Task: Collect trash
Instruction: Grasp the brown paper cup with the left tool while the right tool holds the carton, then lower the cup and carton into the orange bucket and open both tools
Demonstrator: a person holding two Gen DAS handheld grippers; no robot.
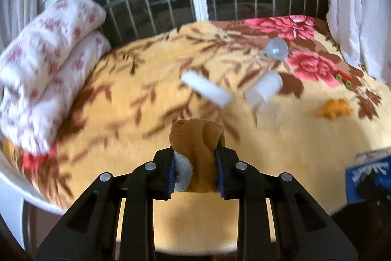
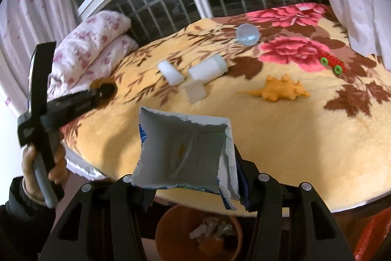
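Note:
My left gripper (image 1: 196,163) is shut on a brown sock with a white cuff (image 1: 198,138) and holds it above the floral blanket. It also shows in the right wrist view (image 2: 102,89) at the left. My right gripper (image 2: 193,190) is shut on a torn white and blue paper box (image 2: 185,153), held above an orange trash bin (image 2: 199,234) that has scraps inside. Two white foam pieces (image 1: 207,88) (image 1: 264,88) and a flat clear scrap (image 2: 195,91) lie on the bed.
The bed with the yellow floral blanket (image 2: 281,138) fills both views. On it lie a clear ball (image 2: 247,34), an orange toy dinosaur (image 2: 281,91), a red toy with green wheels (image 2: 333,62) and folded pink-flowered bedding (image 1: 46,72). A barred window and white curtains stand behind.

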